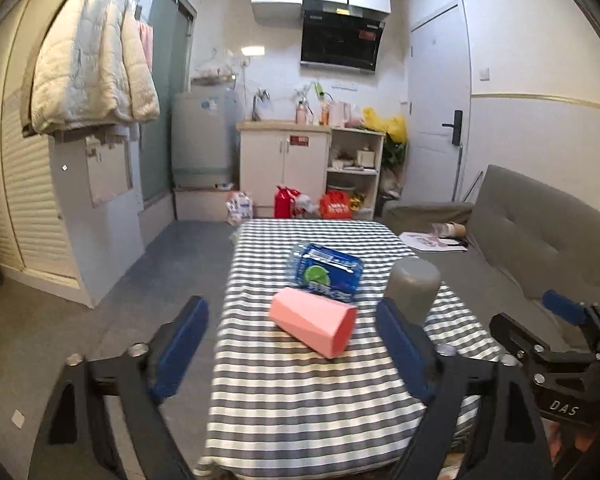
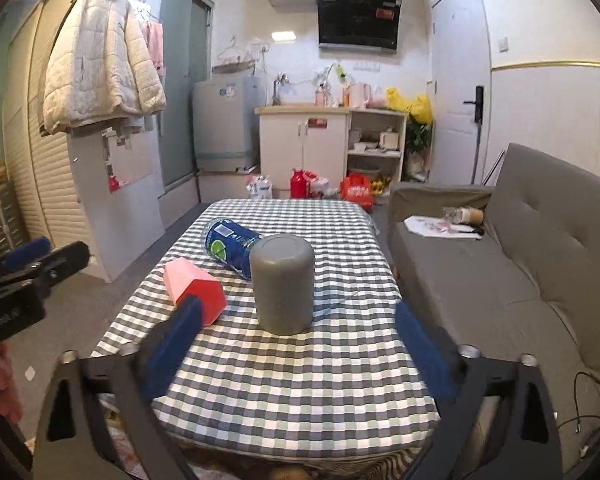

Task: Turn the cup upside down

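Observation:
A grey cup [image 2: 283, 283] stands upside down, closed base up, on the checkered table [image 2: 292, 376]; it also shows in the left wrist view [image 1: 414, 289]. A pink hexagonal cup [image 1: 313, 321] lies on its side to its left, also in the right wrist view [image 2: 195, 287]. My right gripper [image 2: 296, 320] is open and empty, its blue fingers just short of the grey cup on either side. My left gripper [image 1: 292, 320] is open and empty, its jaws wide in front of the pink cup.
A blue plastic bottle [image 1: 326, 272] lies on its side behind the cups, also in the right wrist view [image 2: 230, 246]. A grey sofa [image 2: 520, 280] runs along the table's right side. Bare floor lies to the left. Kitchen cabinets and bags stand beyond the table's far end.

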